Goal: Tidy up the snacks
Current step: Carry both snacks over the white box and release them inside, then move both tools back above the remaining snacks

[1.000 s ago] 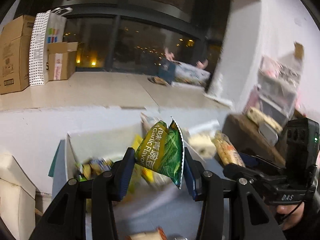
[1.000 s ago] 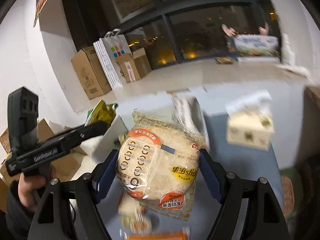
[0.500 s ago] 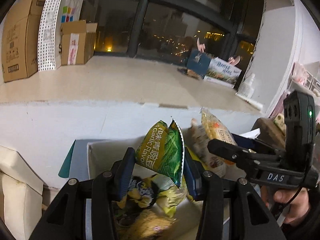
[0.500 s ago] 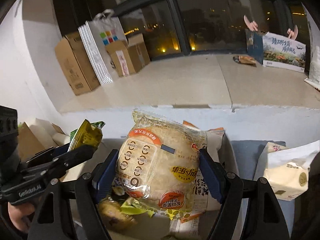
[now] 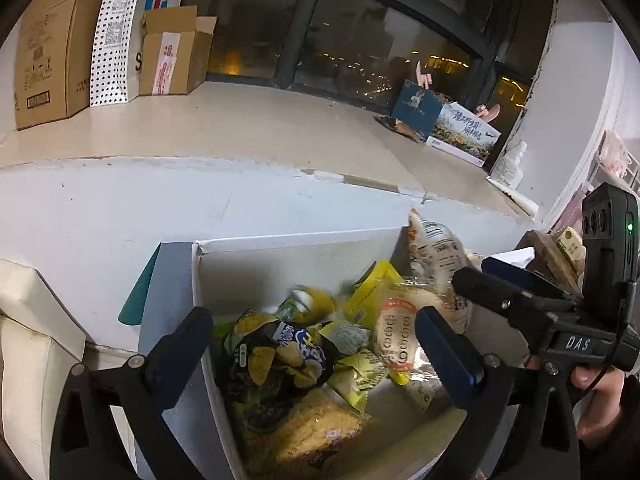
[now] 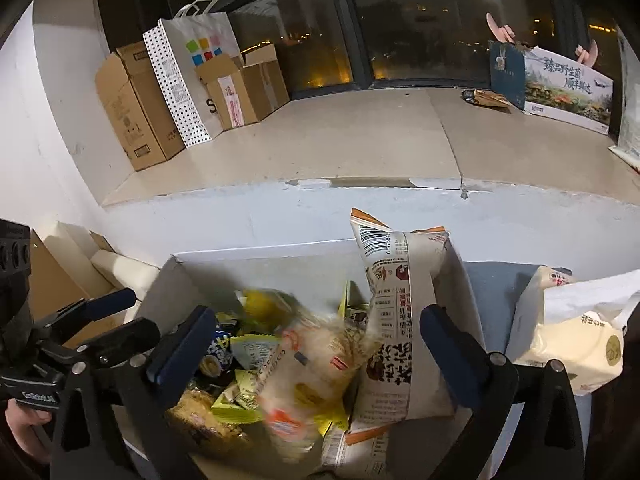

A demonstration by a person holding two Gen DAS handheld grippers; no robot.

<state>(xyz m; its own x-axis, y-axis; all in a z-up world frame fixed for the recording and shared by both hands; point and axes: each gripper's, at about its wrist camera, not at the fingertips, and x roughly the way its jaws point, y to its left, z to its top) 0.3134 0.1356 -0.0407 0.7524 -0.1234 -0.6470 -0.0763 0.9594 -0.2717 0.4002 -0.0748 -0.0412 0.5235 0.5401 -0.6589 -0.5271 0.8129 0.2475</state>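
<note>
Storage-like room: cardboard boxes [image 6: 132, 108], night windows [image 6: 440, 20].

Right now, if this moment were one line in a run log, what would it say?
left tool: open, empty | right tool: open, empty | round bread pack: blurred, dropping into white box | box: holds many snacks

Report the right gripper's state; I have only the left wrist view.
Observer: The right gripper has its fingers wide apart, nothing clamped; the round bread packet shows blurred just below them, in the white box.
Operator: Describe the tall packet by the box's right wall.
Observer: It has orange trim and large dark characters on its face, and stands upright against that wall.
Operator: Check outside the box on the right.
Observer: A cream tissue pack sits there on the blue-grey surface, apart from the box.
</note>
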